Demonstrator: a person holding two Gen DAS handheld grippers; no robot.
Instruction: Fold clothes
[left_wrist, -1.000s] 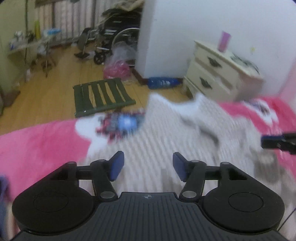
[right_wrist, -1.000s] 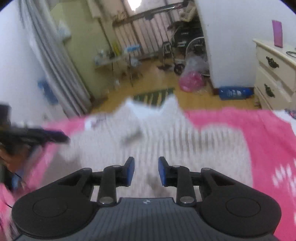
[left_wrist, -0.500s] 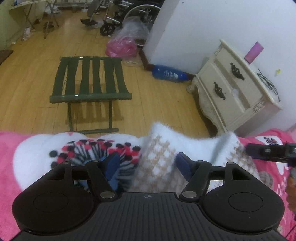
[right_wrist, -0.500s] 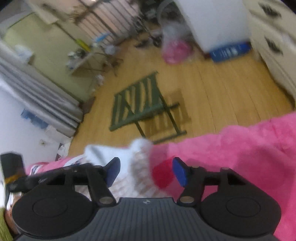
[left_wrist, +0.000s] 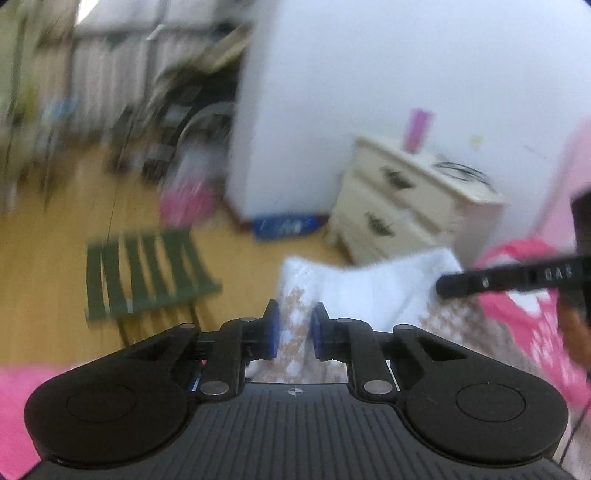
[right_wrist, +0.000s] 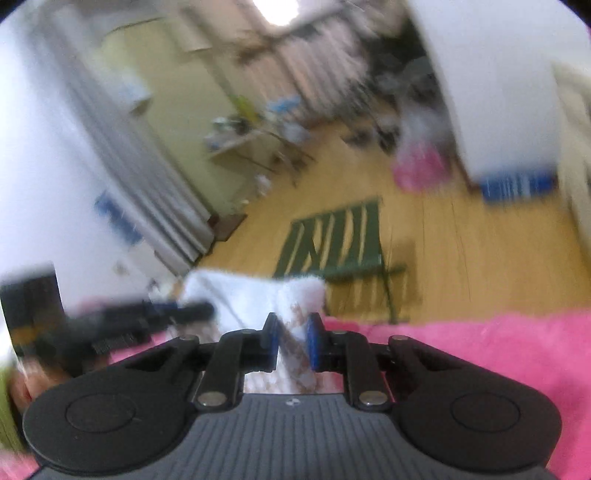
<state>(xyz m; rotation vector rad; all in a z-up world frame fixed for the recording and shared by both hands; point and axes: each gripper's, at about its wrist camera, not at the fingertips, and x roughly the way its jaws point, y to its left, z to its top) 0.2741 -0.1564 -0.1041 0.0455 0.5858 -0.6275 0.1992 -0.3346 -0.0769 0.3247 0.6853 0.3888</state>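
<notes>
My left camera looks along its fingers, low over the pink blanket (left_wrist: 14, 391), facing the green folding stool (left_wrist: 144, 273) from close by, nightstand (left_wrist: 410, 199) right of the stool. My right camera looks over the same bed edge, stool (right_wrist: 340, 240) ahead. Both views are blurred and share the stool.

The left tongs (left_wrist: 294, 330) are matte black, with two round housings, silver screws at the link pivots, a ribbed grey deck bearing a small crosshair mark, and blue pads (left_wrist: 272, 328) on the fingers. The right tongs (right_wrist: 293, 341) are built alike; seen from the left wrist, one black finger carries white lettering. A yellow-green sleeve (right_wrist: 6, 413) shows at the right view's left edge.
</notes>
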